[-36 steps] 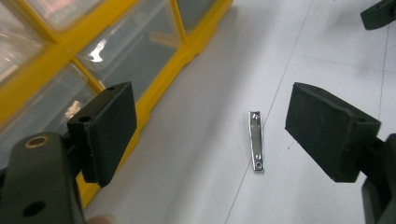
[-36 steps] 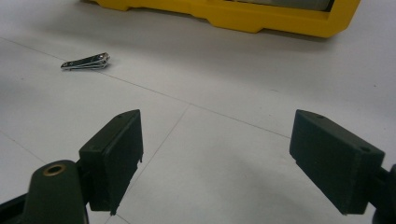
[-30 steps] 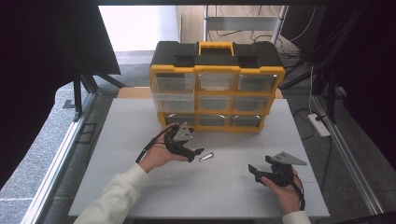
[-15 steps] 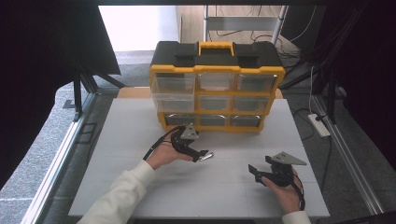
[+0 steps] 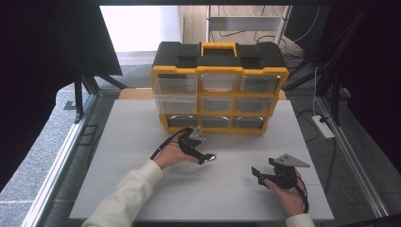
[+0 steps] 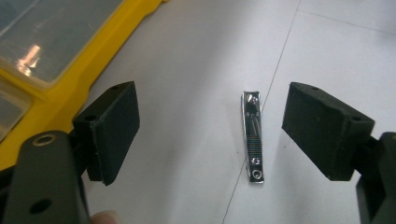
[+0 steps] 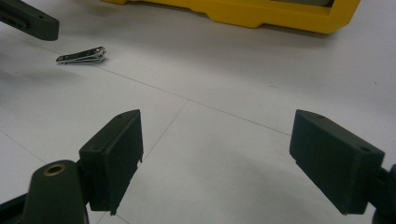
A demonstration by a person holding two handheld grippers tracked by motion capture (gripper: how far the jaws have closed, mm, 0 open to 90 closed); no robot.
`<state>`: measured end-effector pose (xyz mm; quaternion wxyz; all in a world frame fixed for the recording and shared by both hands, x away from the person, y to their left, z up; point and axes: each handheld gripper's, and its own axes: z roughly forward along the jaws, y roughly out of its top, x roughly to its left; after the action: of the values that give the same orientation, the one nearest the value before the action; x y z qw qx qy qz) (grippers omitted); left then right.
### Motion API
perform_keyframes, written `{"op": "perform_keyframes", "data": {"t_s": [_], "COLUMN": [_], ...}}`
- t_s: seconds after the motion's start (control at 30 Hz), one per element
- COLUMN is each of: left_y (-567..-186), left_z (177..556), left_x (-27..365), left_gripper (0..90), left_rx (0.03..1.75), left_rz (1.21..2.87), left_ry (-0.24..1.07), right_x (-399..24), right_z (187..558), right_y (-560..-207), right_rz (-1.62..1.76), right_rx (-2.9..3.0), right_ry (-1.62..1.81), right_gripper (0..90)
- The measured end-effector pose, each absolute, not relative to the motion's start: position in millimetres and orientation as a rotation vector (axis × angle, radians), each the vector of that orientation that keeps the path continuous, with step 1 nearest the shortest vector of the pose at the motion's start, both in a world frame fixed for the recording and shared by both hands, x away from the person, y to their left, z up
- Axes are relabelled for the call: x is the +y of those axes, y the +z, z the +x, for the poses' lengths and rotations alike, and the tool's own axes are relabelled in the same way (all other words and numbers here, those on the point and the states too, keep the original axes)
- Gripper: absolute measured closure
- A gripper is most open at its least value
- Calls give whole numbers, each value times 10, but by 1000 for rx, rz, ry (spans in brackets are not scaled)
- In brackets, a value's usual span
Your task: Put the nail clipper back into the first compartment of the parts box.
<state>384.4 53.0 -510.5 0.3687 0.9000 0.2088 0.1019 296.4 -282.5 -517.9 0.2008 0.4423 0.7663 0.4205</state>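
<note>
The left tongs (image 6: 210, 135), wide open and empty, straddled the small chrome nail clipper (image 6: 252, 137); centring before closing was advisable.

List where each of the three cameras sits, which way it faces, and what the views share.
High view: above the table's near edge, facing forward and down on the white table and yellow-and-black drawer organiser; both forearms, left gripper, right gripper.
Left gripper view: on the left gripper, looking down past open jaws at the small chrome nail clipper.
Right gripper view: on the right gripper, low across the table; open jaws.
Shared: clipper, organiser.
</note>
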Motion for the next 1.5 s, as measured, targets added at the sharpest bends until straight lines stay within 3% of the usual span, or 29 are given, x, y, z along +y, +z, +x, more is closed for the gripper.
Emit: {"op": "perform_keyframes", "data": {"t_s": [0.7, 1.03, 1.23, 1.5], "left_y": [-5231, -5219, -5209, -5172], "left_z": [3900, 3911, 3935, 3950], "left_x": [323, 253, 236, 185], "left_gripper": [257, 404, 554, 644], "left_rx": [505, 468, 435, 437], "left_rz": [2417, 2496, 2507, 2546], "left_ry": [208, 200, 139, 110], "right_x": [-2825, -2826, -2824, -2819], "right_z": [2966, 2967, 2967, 2974], "right_y": [-5182, -5182, -5183, -5185], "right_rz": [1237, 1238, 1237, 1232], "right_rx": [2143, 2144, 2144, 2147], "right_ry": [1169, 1170, 1175, 1175], "right_gripper": [176, 176, 176, 176]}}
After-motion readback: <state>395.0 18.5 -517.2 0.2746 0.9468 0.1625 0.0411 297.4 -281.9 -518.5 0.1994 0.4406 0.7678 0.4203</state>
